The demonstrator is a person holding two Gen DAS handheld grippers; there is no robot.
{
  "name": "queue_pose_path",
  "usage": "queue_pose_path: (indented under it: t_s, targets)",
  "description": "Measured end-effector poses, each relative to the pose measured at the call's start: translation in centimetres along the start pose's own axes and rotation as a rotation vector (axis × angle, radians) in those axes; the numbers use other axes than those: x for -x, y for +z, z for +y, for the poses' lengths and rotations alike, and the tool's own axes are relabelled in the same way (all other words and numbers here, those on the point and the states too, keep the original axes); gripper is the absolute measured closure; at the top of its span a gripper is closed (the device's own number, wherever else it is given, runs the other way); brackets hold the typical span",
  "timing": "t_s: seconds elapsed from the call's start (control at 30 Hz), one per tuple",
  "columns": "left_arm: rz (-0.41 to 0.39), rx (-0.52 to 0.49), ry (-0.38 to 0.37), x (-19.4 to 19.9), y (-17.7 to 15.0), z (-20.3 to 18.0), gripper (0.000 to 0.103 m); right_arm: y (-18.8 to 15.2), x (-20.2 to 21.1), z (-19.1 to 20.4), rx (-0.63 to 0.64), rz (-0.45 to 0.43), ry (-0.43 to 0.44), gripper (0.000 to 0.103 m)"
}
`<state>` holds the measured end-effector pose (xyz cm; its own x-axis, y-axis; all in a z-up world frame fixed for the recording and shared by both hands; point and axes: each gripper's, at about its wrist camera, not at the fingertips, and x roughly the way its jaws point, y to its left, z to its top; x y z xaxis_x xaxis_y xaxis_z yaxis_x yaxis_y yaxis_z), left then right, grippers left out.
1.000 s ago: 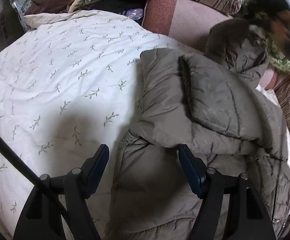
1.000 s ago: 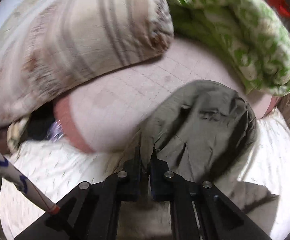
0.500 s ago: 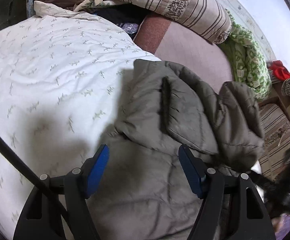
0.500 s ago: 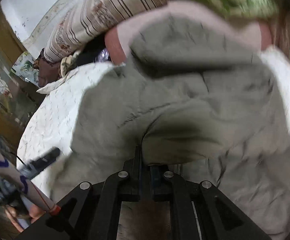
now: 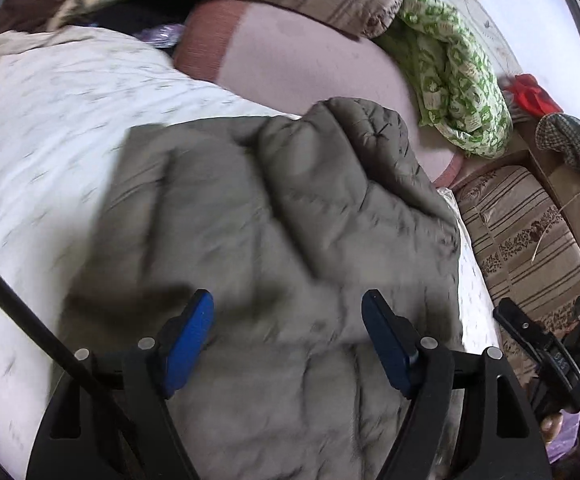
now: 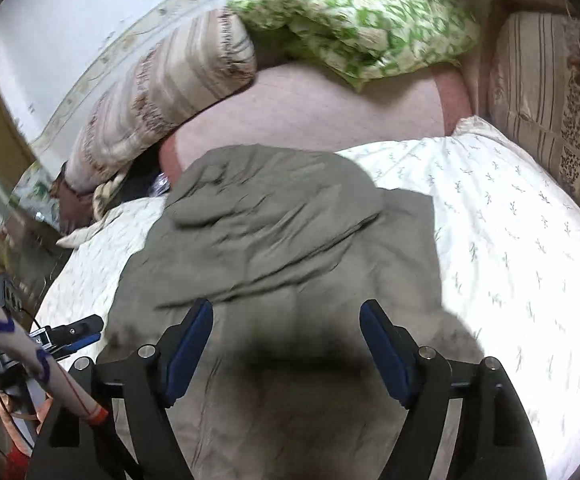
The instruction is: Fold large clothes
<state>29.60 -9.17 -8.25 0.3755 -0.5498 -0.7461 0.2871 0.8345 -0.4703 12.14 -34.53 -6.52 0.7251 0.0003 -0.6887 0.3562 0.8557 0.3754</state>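
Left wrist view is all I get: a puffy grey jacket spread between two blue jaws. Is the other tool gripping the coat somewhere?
Observer: No. The right wrist view shows the right gripper over the jacket, its jaws wide apart with nothing between them.
Operator: Is there free bed on that side?
Observer: Yes. The leaf-print sheet lies bare from the jacket's right edge toward the striped cushion.
Operator: Does that camera see my tool?
Observer: Only its tip. The left gripper pokes in at that view's left edge, beside the jacket.
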Motion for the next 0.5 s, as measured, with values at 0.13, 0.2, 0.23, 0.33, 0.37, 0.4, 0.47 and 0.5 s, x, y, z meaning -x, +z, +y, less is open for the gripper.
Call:
queue_pose_path:
  t_s: [0.13,0.2,0.23,0.33,0.37,0.4,0.47,0.5]
  targets:
    - [0.06,0.018,-0.067,-4.3,3.3,-0.6,0.027,2.5,-4.2,-2.7,-0.18,0.084,0.114,0.022]
    - [0.066,0.023,-0.05,-5.9,4.4,-0.7,0.027,2.6,-6.0,-3.5,-0.255,0.106,0.154,0.022]
    - [0.068,0.03,-0.046,-6.6,4.8,-0.8,0.027,2.7,-7.2,-3.7,-0.291,0.123,0.179,0.022]
    - [0.099,0.032,-0.011,-8.1,5.2,-1.5,0.041,2.8,-9.4,-3.0,-0.296,0.142,0.16,0.023]
    - [0.113,0.023,0.002,-8.3,5.2,-1.9,0.057,2.7,-9.9,-2.5,-0.283,0.149,0.155,0.042]
    - [0.141,0.009,0.01,-8.5,5.0,-2.5,0.075,2.7,-10.2,-2.3,-0.274,0.168,0.166,0.059]
    - [0.139,-0.023,0.035,-7.5,4.4,-3.5,0.081,2.6,-10.3,-1.8,-0.275,0.195,0.184,0.09]
    - [0.124,-0.053,0.042,-6.4,3.9,-4.2,0.082,2.4,-9.8,-1.5,-0.257,0.186,0.176,0.091]
